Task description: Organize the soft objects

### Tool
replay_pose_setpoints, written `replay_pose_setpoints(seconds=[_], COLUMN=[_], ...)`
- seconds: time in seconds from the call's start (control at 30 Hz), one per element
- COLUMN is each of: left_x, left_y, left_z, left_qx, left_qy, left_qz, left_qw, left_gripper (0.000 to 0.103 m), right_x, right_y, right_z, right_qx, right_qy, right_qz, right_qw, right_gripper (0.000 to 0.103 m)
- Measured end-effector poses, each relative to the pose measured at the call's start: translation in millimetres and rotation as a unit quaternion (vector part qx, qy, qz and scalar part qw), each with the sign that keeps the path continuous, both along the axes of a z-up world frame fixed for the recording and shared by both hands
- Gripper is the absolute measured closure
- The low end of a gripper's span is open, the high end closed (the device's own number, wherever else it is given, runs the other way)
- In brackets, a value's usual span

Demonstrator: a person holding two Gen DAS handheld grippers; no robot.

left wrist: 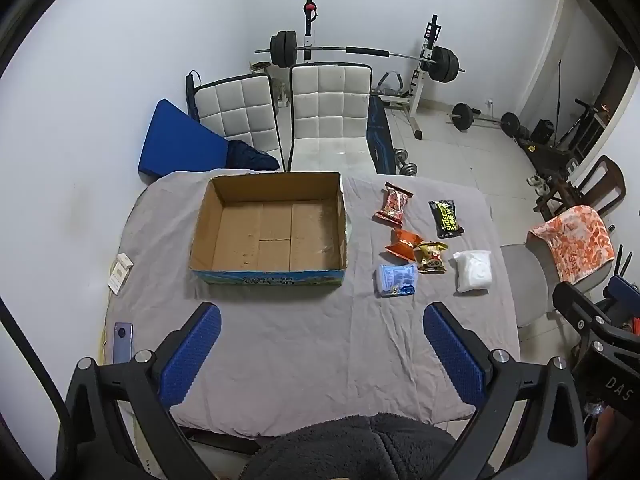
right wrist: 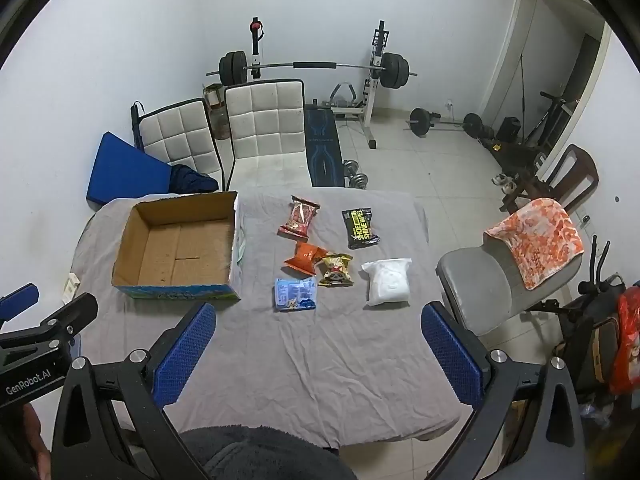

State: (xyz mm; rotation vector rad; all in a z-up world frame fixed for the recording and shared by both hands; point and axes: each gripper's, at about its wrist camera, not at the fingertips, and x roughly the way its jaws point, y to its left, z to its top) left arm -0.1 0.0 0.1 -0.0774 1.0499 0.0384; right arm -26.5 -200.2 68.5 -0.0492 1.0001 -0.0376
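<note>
An empty cardboard box (left wrist: 267,227) (right wrist: 180,248) stands on the grey-clothed table (left wrist: 304,344) (right wrist: 320,352). To its right lie several soft packets: a red snack bag (left wrist: 394,204) (right wrist: 300,217), a black wipes pack (left wrist: 445,219) (right wrist: 360,227), an orange packet (left wrist: 404,243) (right wrist: 305,258), a gold packet (left wrist: 431,257) (right wrist: 336,269), a blue packet (left wrist: 397,279) (right wrist: 296,294) and a white bag (left wrist: 474,271) (right wrist: 388,282). My left gripper (left wrist: 322,316) hovers open over the near cloth. My right gripper (right wrist: 318,316) is open too, just short of the packets. Neither holds anything.
Two white chairs (left wrist: 328,108) stand behind the table, a grey chair with an orange towel (right wrist: 538,240) at its right. A phone (left wrist: 122,342) and a small white box (left wrist: 119,272) lie at the table's left edge. Weights fill the back of the room.
</note>
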Motion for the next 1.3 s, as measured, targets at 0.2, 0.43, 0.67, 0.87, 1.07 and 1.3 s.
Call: replay_pose_setpoints(seconds=[0.2, 0.43, 0.67, 0.87, 1.07, 1.3], left_x=[1.1, 11.0, 6.2, 6.3, 7.0, 7.1], left_y=[6.6, 4.6, -2.5, -4.1, -6.2, -6.5], left_z=[-0.6, 5.4, 10.8, 11.8, 11.2, 9.9], left_qx=[-0.001, 0.003, 0.01, 0.012, 0.014, 0.015], left_qy=[-0.001, -0.008, -0.013, -0.015, -0.015, -0.016], left_qz=[0.003, 0.005, 0.006, 0.007, 0.007, 0.007], left_qw=[1.0, 1.0, 0.9998, 0.9998, 0.9998, 0.9997], left_gripper=[0.0, 0.0, 0.0, 0.0, 0.0, 0.0], right_x=[0.7, -0.9, 4.2, 5.9, 4.5, 8.6], right_y=[0.1, 1.1, -2.6, -3.5, -4.8, -8.8], right_z=[-0.4, -1.5, 7.1, 8.9, 8.5, 3.0], right_qx=[-0.004, -0.008, -0.006, -0.004, -0.002, -0.002], right_qy=[0.002, -0.004, -0.007, -0.008, -0.009, -0.012], right_qz=[0.0, 0.0, -0.002, -0.001, -0.002, -0.005], right_qw=[1.0, 1.0, 1.0, 1.0, 1.0, 1.0], right_gripper=[0.0, 0.0, 0.0, 0.0, 0.0, 0.0])
